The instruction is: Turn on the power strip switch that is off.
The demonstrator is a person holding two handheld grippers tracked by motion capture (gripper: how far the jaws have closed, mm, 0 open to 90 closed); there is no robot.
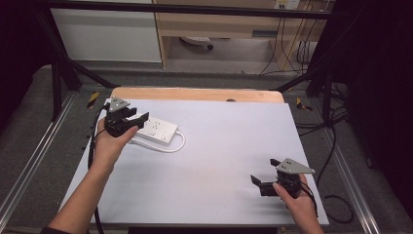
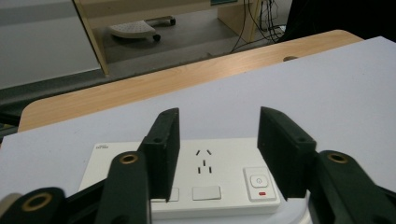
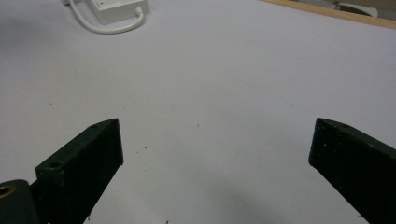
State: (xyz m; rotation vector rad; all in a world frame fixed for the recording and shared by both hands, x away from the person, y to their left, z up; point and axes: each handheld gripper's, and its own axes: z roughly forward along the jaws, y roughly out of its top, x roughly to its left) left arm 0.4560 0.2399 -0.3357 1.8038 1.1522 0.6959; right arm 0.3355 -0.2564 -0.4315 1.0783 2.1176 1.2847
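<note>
White power strip (image 1: pixel 155 128) directly under left gripper (image 2: pixel 217 144), jaws apart above its sockets, not clamped. Right gripper (image 1: pixel 265 178) well away over bare mat (image 1: pixel 219 161), jaws spread wide.

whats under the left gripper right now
The left gripper is open above a white power strip that lies flat on the light grey mat. A socket, a switch with a red mark and a blank panel show between the jaws; the strip's near end is hidden by the gripper.

power strip (image 2: pixel 196 172) near end hidden behind left tongs (image 2: pixel 217 154), its cord (image 3: pixel 105 25) cut off by frame edge
</note>
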